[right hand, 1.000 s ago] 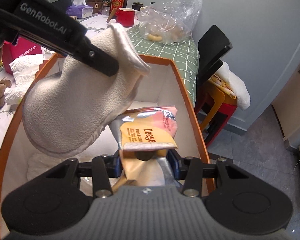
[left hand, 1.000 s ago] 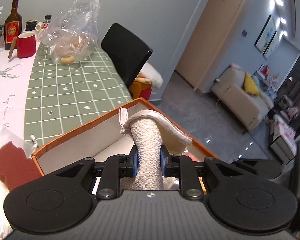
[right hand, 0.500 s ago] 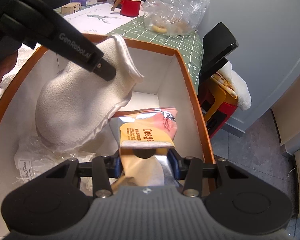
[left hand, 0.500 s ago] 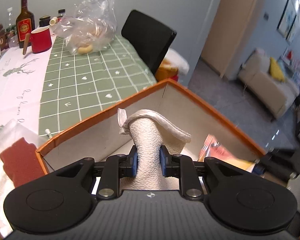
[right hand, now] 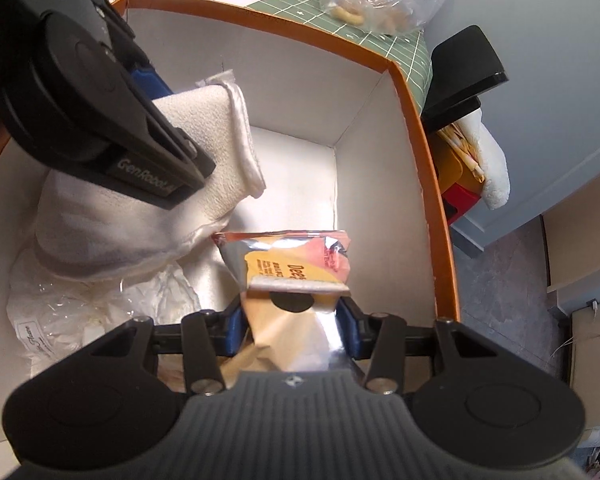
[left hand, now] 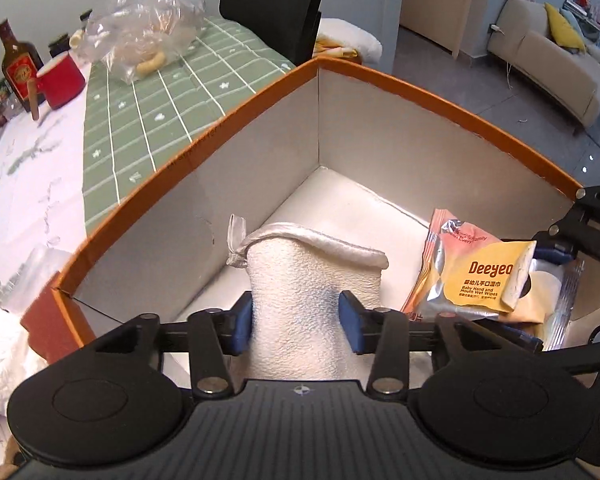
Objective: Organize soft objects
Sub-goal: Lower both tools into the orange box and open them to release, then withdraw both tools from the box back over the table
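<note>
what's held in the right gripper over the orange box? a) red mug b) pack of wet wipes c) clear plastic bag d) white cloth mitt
b: the pack of wet wipes sits pinched in the right gripper above the floor of the orange box; the white mitt is at the left gripper.

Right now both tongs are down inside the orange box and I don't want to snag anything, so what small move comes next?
Probably lift the left tongs straight up. They are opening, the white mitt rests low in the orange box, and the wet wipes pack sits close beside it, gripped by the right tongs.
</note>
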